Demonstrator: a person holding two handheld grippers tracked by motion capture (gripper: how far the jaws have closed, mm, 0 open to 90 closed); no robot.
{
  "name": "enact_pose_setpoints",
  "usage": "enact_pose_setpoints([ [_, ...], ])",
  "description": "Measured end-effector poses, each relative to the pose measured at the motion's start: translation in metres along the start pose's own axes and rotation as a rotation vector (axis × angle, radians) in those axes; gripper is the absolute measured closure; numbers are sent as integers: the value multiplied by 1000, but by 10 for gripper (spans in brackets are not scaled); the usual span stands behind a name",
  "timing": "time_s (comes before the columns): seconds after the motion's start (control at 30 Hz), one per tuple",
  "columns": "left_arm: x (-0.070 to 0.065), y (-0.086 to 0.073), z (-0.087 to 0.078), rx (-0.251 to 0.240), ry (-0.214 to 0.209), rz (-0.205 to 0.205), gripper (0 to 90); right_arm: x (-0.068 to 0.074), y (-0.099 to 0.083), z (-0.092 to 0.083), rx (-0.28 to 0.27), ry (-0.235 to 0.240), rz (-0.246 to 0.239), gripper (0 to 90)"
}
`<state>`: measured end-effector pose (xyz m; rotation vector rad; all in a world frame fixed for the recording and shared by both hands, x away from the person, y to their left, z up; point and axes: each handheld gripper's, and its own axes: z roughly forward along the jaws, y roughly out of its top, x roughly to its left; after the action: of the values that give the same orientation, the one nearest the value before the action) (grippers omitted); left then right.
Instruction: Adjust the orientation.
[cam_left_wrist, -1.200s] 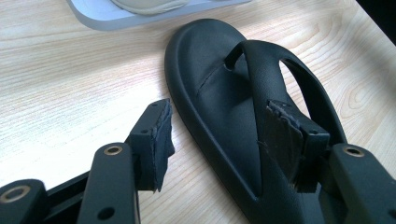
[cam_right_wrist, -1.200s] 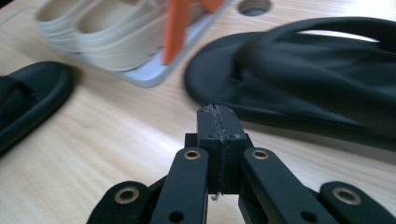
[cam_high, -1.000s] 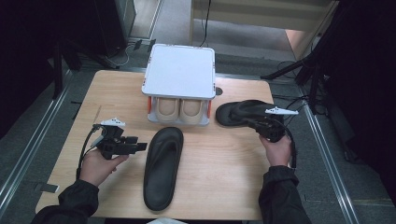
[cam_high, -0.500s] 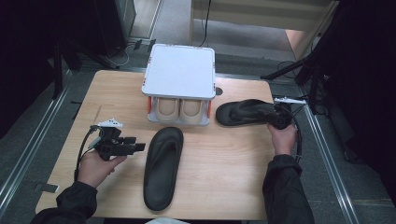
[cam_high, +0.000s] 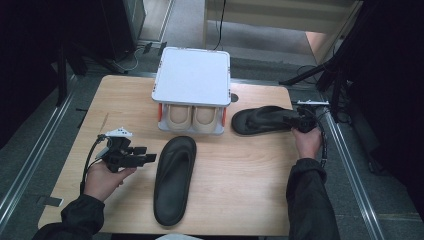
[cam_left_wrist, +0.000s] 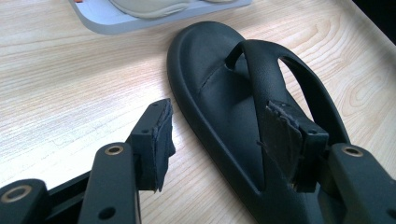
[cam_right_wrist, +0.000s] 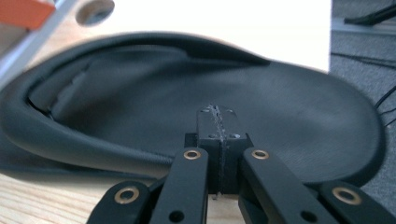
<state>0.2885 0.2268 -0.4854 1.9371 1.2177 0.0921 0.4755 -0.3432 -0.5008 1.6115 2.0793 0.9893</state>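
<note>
right tool (cam_high: 292, 121): pads pressed together, empty, at heel of far-right sandal (cam_high: 260, 120), likely to nudge it | left tool (cam_high: 145, 154): spread, waiting beside near sandal (cam_high: 174, 180) mid-table | rack (cam_high: 192, 82) far centre

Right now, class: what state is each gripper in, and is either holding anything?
Left gripper: open, holding nothing, beside the black rubber flip-flop.
Right gripper: closed, empty, at the heel of the second black flip-flop.

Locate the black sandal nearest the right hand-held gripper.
In the high view, that sandal lies sideways at the table's right edge, just right of the white rack, with the right hand-held gripper at its heel end.
</note>
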Motion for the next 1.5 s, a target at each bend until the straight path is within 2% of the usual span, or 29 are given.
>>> enact_pose_setpoints([
  [0.1, 2, 0, -1, -7, 1, -7, 433, 0, -2, -1, 6, 1, -1, 900],
  [0.2, 2, 0, -2, -8, 3, -6, 434, 3, -5, -4, 18, -3, -23, 900],
  [0.37, 2, 0, -2, -17, 4, -13, 433, 10, -13, -11, 20, 7, -30, 900],
  [0.67, 7, 2, -3, -40, -5, -19, 434, 35, -29, -21, 25, 7, -70, 900],
  [0.83, 10, 4, -2, -27, 15, -6, 434, 46, -36, -26, 26, 14, -74, 900],
  [1.07, 12, 7, 0, -15, 13, -2, 433, 63, -46, -31, 18, 33, -96, 900],
  [1.13, 12, 8, 0, -13, 11, -1, 434, 66, -49, -32, 20, 39, -81, 900],
  [1.4, 13, 10, 4, -12, 5, -2, 434, 78, -56, -36, 13, 56, -78, 900],
  [1.5, 13, 12, 5, -5, 22, 10, 434, 82, -58, -37, 9, 65, -69, 900],
])
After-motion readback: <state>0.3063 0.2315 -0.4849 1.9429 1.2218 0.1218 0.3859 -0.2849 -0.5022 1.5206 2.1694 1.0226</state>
